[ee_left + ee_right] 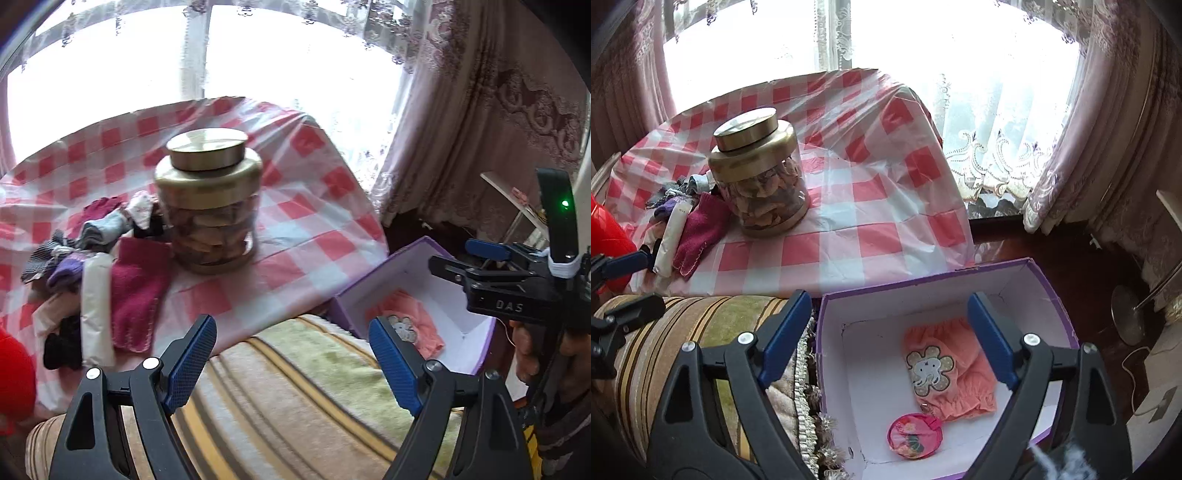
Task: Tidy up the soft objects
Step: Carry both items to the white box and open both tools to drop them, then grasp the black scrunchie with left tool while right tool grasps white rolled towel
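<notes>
A pile of soft items lies at the left of the checked table: a magenta knit piece, a white roll, and grey, purple and black socks. A purple box with a white inside holds an orange garment with a flower patch and a round pink pouch. My right gripper hangs open over the box, nothing between its fingers. My left gripper stands open and empty above the striped cushion, between pile and box.
A glass jar with a gold lid stands on the red-and-white checked cloth beside the pile. A red object shows at the far left. Curtains and a bright window close off the back; dark floor lies right of the box.
</notes>
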{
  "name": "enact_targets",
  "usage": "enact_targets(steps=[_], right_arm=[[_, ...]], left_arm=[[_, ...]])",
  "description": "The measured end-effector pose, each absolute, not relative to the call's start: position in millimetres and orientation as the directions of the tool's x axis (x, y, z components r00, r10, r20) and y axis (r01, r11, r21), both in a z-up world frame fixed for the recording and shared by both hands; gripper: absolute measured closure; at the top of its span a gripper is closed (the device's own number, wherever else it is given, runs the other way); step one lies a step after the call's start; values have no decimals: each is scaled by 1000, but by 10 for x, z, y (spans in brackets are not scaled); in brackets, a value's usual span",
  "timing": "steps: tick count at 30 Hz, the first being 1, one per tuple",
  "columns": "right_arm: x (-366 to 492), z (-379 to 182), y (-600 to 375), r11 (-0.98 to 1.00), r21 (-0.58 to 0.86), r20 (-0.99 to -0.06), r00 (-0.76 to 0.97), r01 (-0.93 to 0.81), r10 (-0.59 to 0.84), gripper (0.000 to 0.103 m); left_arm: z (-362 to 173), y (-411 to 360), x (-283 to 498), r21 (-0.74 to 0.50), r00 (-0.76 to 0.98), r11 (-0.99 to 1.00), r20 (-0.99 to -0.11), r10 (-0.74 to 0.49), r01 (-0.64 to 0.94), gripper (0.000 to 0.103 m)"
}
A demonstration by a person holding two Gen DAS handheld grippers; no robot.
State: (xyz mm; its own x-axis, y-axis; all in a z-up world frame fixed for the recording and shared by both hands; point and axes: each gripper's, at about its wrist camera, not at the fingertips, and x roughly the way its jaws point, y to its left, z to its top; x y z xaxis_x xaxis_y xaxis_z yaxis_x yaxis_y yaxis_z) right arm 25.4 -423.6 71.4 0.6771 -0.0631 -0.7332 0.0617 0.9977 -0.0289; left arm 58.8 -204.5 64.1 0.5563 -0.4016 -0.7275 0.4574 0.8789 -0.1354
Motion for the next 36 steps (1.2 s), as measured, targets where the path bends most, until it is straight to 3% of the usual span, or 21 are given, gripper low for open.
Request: enact_targets(steps=[7, 16, 24, 36], right_arm=[[364, 794, -3668, 992, -96, -699, 715, -77, -12, 12], [618, 733, -3093, 970, 47, -754, 629, -237, 190, 12], [858, 722, -2632, 948, 98, -772, 578, -302, 264, 12], [1248, 615, -2085, 920, 195, -790, 501, -340, 353, 12]], left_arm=[[624, -1376, 719, -140, 621, 933, -712, -328, 332, 17], [502, -594, 875, -180, 649, 969, -720, -246, 167, 18], [374, -87, 1080, -199, 630, 979, -757, -173, 30, 23], [115, 71, 1361, -176, 549, 984, -825, -136, -19, 29]])
